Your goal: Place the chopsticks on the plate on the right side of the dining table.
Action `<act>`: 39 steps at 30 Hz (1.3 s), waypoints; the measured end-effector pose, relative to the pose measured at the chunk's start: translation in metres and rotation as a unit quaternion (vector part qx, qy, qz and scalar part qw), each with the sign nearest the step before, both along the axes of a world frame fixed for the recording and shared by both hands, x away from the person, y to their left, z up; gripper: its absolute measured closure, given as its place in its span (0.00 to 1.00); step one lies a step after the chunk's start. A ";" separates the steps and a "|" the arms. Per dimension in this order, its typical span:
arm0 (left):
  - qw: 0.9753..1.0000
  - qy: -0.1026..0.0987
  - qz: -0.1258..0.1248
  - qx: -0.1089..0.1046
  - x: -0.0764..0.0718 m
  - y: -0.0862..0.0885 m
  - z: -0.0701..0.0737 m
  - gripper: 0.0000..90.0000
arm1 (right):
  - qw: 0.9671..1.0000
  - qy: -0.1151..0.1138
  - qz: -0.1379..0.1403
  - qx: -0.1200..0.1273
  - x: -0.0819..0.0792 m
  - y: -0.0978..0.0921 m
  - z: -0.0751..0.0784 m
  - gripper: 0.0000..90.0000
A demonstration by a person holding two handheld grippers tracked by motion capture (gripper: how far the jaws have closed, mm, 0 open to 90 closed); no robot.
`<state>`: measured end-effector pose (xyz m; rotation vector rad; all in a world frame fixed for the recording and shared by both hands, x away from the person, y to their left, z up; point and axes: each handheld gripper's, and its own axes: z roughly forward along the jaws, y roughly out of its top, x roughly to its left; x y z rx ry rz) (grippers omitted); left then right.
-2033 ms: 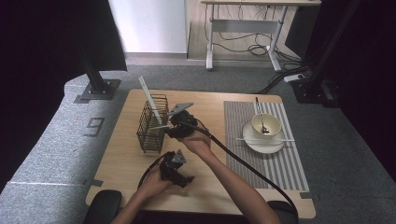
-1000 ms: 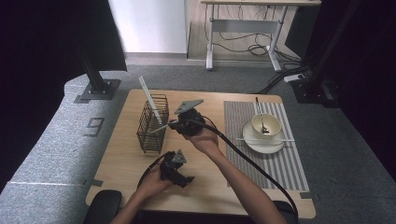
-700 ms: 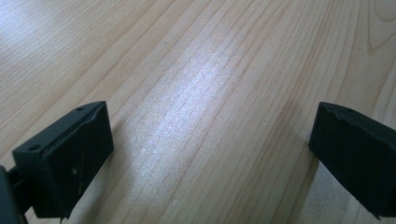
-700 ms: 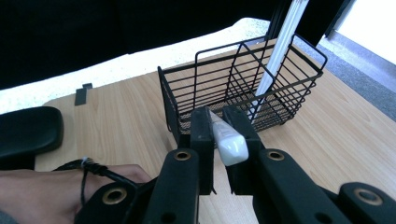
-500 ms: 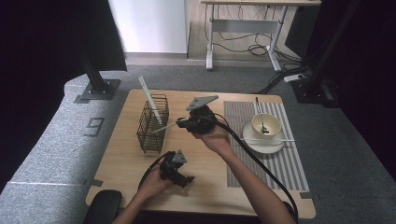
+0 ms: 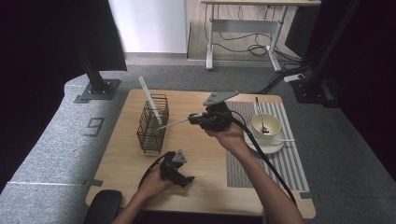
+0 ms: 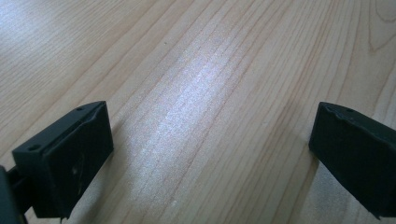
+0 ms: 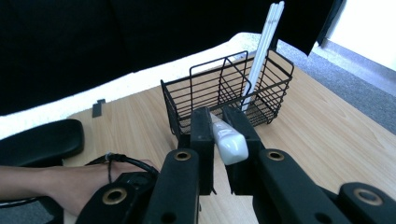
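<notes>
High view: right gripper (image 6: pixel 191 119), centre frame, jaws clamped on a slim white chopstick (image 6: pixel 173 123) pointing left at the black wire basket (image 6: pixel 150 133); left gripper (image 6: pixel 187 178), lower centre, jaws wide over bare grained wood table (image 6: pixel 205 186).

Your high view was evenly lit and sharp at the table (image 6: pixel 130 177), though both side edges fell to near black. Bright daylight came off the pale floor (image 6: pixel 149 28) at the top. In your left gripper view, a soft glare patch sat on the wood (image 7: pixel 196 93); the near jaws were blurred. Your right gripper view kept the basket (image 8: pixel 224 88) crisp, background dark.
</notes>
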<state>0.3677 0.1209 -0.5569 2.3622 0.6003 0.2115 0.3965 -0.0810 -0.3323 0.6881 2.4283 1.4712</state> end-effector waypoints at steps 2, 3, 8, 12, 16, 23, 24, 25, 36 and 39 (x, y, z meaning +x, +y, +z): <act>1.000 0.000 0.000 0.000 0.000 0.000 0.000 0.00 | 1.000 -0.002 -0.002 0.004 -0.003 -0.005 0.003 0.91; 1.000 0.000 0.001 0.000 0.000 0.000 0.000 0.00 | 1.000 -0.004 -0.004 0.005 -0.004 -0.009 0.005 0.91; 1.000 0.003 0.003 0.006 -0.001 -0.002 0.001 0.00 | 1.000 -0.018 -0.022 0.007 -0.012 -0.026 0.014 0.91; 1.000 0.008 -0.008 0.013 -0.002 -0.005 0.003 0.00 | 0.999 -0.023 -0.033 0.002 -0.016 -0.036 0.013 0.91; 1.000 0.008 -0.010 0.014 -0.001 -0.005 0.005 0.01 | 0.999 -0.025 -0.038 -0.004 -0.019 -0.041 0.009 0.91; 1.000 -0.016 -0.019 -0.015 -0.001 -0.005 0.021 0.09 | 0.999 -0.028 -0.031 -0.025 -0.026 -0.042 -0.002 0.91; 0.999 -0.020 -0.020 -0.021 -0.001 -0.004 0.023 0.11 | 0.999 -0.029 -0.029 -0.028 -0.027 -0.042 -0.003 0.91; 0.999 -0.023 -0.022 -0.025 -0.001 -0.003 0.025 0.15 | 0.999 -0.028 -0.027 -0.031 -0.028 -0.041 -0.005 0.91; 0.995 -0.046 -0.050 -0.078 -0.005 -0.005 0.042 0.39 | 0.999 -0.009 0.003 -0.050 -0.038 -0.030 -0.025 0.91; 0.993 -0.050 -0.060 -0.086 -0.008 -0.007 0.045 0.45 | 0.998 -0.002 0.013 -0.056 -0.041 -0.024 -0.029 0.91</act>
